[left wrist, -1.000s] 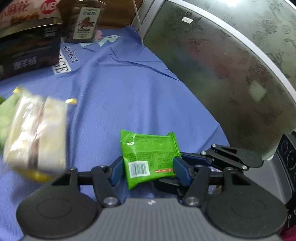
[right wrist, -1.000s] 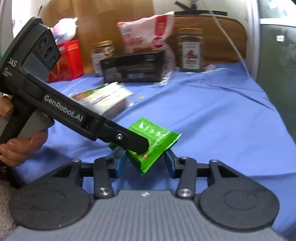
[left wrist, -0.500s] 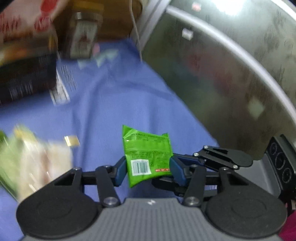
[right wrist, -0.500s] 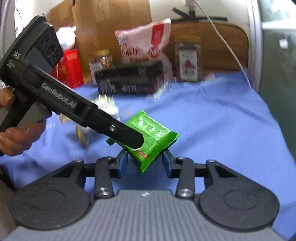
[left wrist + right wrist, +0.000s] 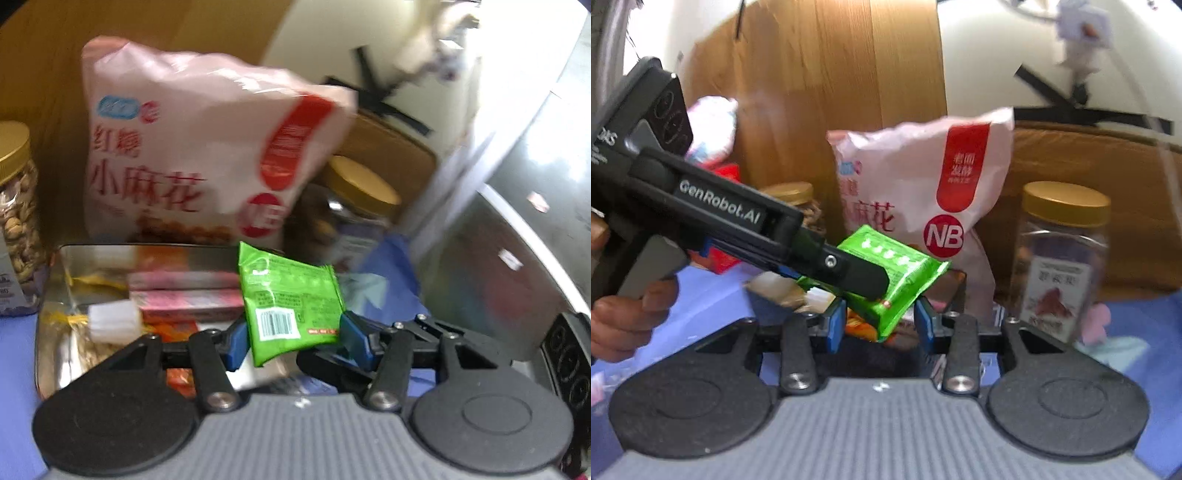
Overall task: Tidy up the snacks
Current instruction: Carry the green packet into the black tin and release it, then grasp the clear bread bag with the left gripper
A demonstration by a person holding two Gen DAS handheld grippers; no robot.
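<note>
A small green snack packet (image 5: 291,302) is held in the air between both grippers. My left gripper (image 5: 291,338) is shut on its lower end. My right gripper (image 5: 881,325) is shut on its other end; the packet shows there too (image 5: 897,280), partly behind the left gripper's black finger (image 5: 857,273). Below and beyond the packet is an open metal tin (image 5: 48,295) holding several wrapped snacks.
A pink snack bag (image 5: 199,155) stands behind the tin. Gold-lidded jars stand at the left (image 5: 14,206) and right (image 5: 1060,258). A red box (image 5: 720,254) sits far left. Blue cloth (image 5: 1137,350) covers the table. A wooden board stands at the back.
Both grippers have lifted the green packet off the blue cloth and carried it toward the back, so it now hangs over the open tin.
</note>
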